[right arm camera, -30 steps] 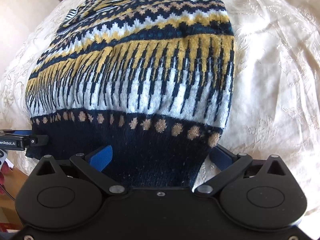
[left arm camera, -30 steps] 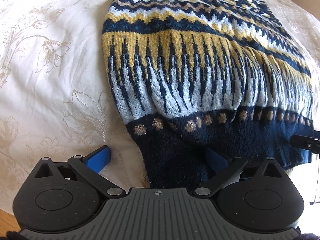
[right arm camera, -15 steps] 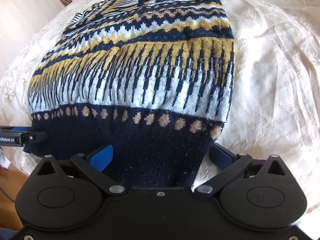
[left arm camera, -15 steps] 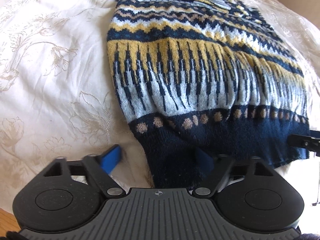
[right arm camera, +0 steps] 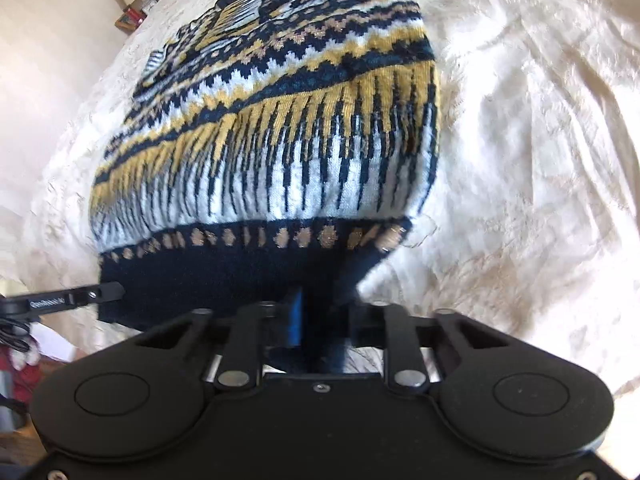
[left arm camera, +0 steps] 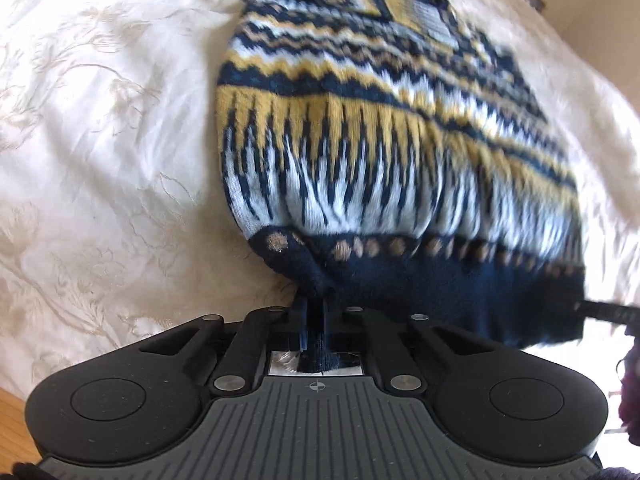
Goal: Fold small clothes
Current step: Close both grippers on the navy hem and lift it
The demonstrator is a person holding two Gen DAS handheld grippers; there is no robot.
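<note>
We see the sweater [left arm camera: 380, 152] lying flat on the cream bedspread [left arm camera: 100, 140], its dark blue bottom band nearest us. On the left, our left gripper [left arm camera: 314, 308] has its 2 fingers pressed together, pinching the left corner of that band. On the right, our right gripper [right arm camera: 320, 312] pinches the right corner of the band the same way. We think the fold comes next. To do it well, we should lift both corners together, keep the band straight between them, and lay it evenly up toward the neck end.
</note>
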